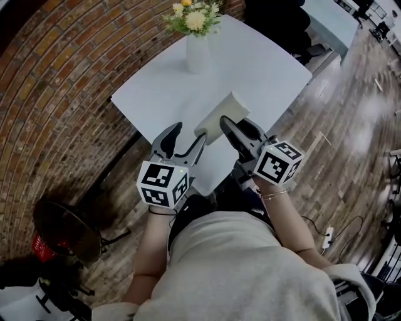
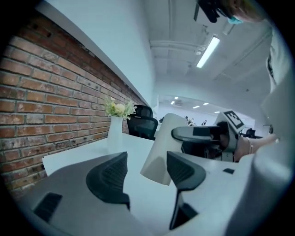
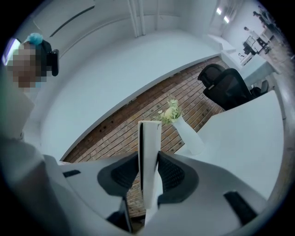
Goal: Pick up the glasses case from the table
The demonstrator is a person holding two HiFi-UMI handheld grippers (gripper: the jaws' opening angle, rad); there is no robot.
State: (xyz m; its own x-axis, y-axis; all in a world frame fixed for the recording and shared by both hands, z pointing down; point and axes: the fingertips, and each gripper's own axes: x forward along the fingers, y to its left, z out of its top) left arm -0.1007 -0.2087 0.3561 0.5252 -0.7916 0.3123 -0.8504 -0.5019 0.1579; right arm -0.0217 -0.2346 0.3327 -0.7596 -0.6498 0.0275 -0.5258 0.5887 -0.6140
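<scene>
- While our right gripper (image 3: 148, 166) clamps the pale glasses case (image 3: 149, 138) at frame centre, the case sits clear above the table (image 1: 263, 69).
- Our left gripper (image 2: 146, 168) gapes, holding nothing.

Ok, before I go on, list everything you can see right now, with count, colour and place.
case: 1, off-white, held off the table in the right claw
table: 1, white, below the claws
vase: 1, white, on the table's far side
flowers: 1 bunch, yellow and white, in the vase
chair: 1, black, beyond the table
brick wall: 1, red-brown, left of the table
floor: 1, grey-brown wood, right of the table
left claw: 1, black jaws, open, tips by the case's lower end
right claw: 1, black jaws, shut on the case
top: 1, pale, on the person, bottom of head view
</scene>
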